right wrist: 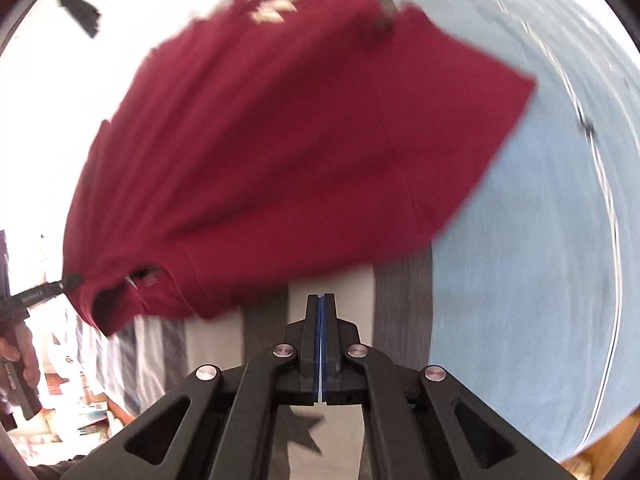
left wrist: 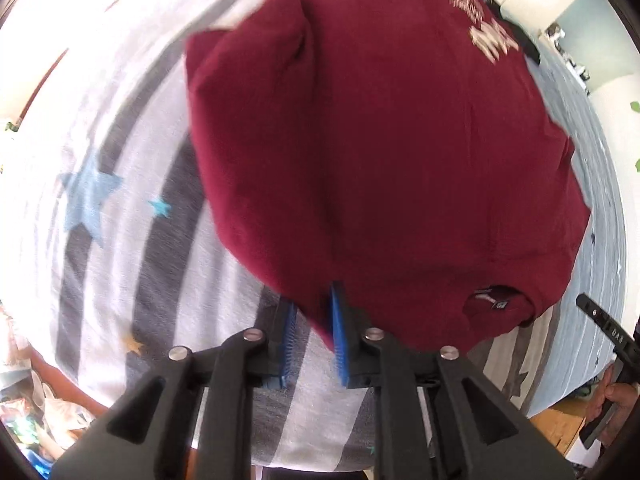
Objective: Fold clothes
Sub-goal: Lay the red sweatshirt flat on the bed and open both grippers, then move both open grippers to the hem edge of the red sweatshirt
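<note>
Left wrist view: the left gripper (left wrist: pixel 316 320), jaws parted, straddles the maroon shirt's (left wrist: pixel 380 152) edge; the right gripper (right wrist: pixel 321 300) is pressed closed, empty.

Maroon T-shirt (left wrist: pixel 384 152) spread on the striped sheet (left wrist: pixel 132 216), pale print at the far end, collar with neck label at the near edge. One sleeve lies out over the sheet's light-blue part; frames blurred, folds unclear.
</note>
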`<state>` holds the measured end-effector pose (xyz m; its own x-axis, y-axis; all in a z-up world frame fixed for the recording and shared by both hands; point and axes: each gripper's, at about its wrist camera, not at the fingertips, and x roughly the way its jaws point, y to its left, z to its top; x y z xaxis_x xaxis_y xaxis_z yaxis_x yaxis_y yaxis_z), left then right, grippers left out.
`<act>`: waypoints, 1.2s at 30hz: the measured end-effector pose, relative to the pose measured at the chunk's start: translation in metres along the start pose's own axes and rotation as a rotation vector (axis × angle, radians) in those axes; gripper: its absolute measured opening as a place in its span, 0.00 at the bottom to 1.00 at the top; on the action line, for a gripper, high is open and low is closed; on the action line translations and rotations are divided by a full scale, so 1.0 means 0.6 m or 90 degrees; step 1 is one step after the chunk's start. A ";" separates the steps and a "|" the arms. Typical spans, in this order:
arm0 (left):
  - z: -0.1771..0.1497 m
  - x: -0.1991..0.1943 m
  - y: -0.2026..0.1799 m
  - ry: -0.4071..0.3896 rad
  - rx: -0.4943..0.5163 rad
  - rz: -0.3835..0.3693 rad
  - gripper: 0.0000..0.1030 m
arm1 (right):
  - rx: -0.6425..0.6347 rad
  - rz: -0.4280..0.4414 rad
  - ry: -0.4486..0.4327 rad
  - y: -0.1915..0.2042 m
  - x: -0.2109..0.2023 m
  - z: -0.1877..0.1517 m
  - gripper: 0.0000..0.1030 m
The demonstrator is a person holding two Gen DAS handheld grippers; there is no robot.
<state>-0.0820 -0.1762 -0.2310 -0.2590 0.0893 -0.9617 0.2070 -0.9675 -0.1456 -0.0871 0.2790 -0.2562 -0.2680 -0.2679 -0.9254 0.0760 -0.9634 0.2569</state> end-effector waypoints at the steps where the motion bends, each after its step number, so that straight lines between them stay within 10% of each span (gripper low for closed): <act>1: 0.001 -0.018 0.003 -0.026 0.003 0.011 0.16 | -0.008 0.006 -0.016 0.012 -0.006 0.017 0.02; 5: 0.031 -0.055 0.030 -0.121 -0.005 0.042 0.59 | -0.028 0.009 -0.054 0.033 0.001 0.073 0.02; 17: 0.238 0.096 0.174 -0.148 -0.097 0.059 0.61 | -0.007 0.004 -0.094 0.055 0.090 0.202 0.06; 19: 0.255 0.114 0.183 -0.141 -0.095 0.043 0.55 | -0.017 0.011 -0.095 0.068 0.106 0.213 0.06; 23: 0.278 0.138 0.174 -0.114 -0.030 0.019 0.02 | -0.030 0.022 -0.092 0.095 0.125 0.221 0.06; 36: 0.191 0.060 0.347 -0.113 -0.168 0.060 0.03 | -0.030 0.001 -0.050 0.135 0.165 0.205 0.07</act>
<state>-0.1564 -0.4013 -0.2693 -0.3822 -0.0621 -0.9220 0.4688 -0.8728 -0.1356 -0.2258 0.1743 -0.2930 -0.3426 -0.2709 -0.8996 0.1212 -0.9623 0.2437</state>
